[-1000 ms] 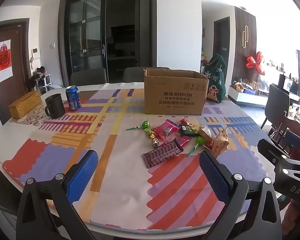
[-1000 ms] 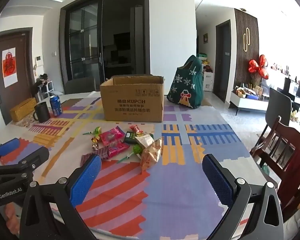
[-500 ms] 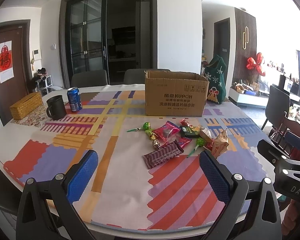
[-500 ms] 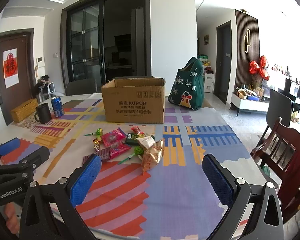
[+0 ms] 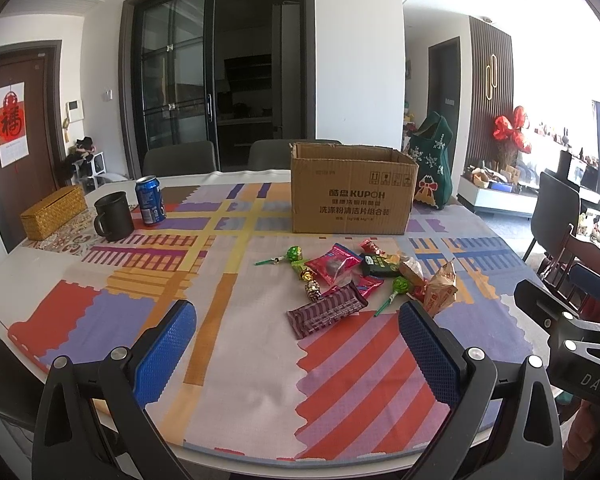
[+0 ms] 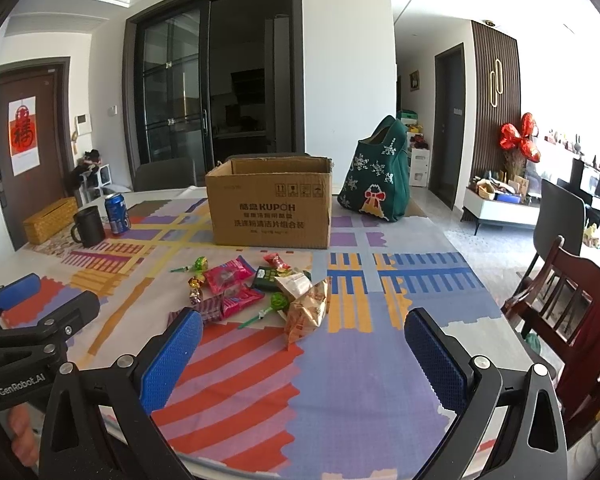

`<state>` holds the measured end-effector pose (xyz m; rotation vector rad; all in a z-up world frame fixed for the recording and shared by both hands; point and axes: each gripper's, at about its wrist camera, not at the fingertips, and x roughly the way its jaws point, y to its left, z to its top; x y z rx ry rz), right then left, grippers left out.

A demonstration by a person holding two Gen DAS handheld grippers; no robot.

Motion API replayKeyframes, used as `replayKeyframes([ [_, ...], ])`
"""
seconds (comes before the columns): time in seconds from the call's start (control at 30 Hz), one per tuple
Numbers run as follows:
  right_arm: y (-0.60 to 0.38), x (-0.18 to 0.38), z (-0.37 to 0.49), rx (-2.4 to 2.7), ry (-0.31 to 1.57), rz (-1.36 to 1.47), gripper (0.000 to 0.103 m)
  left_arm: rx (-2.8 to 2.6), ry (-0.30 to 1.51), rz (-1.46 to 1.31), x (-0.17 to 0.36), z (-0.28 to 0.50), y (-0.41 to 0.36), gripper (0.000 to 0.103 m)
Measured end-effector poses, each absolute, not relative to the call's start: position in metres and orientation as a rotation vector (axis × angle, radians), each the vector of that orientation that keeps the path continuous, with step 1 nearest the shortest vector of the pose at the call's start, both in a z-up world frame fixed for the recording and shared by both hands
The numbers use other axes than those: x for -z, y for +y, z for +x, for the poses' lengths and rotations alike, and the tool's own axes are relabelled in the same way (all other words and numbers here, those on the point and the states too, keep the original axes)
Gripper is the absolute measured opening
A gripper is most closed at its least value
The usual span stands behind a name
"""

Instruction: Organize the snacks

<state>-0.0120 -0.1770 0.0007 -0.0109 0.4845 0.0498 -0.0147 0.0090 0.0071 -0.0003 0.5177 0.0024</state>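
Observation:
A pile of wrapped snacks lies mid-table: a striped purple bar, a pink packet, a dark green packet, green lollipops and a tan bag. The pile also shows in the right wrist view. An open cardboard box stands behind it, also in the right wrist view. My left gripper is open and empty near the table's front edge, short of the bar. My right gripper is open and empty, right of the left gripper.
A black mug, a blue can and a woven box stand at the far left. A green Christmas bag stands behind the box at right. Chairs stand by the right edge. A patterned cloth covers the table.
Both grippers have moved slightly forward toward the snacks, so the table and box look a little nearer. Both stay open. Nothing on the table has moved.

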Motion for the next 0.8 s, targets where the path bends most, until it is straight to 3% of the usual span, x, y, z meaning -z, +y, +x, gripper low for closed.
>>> replayKeyframes([
  [0.8,-0.1763,-0.0012,-0.0135,-0.051,0.482,-0.011,0.102,-0.003,0.515,-0.001,-0.0083,-0.0147,0.0093,0.103],
])
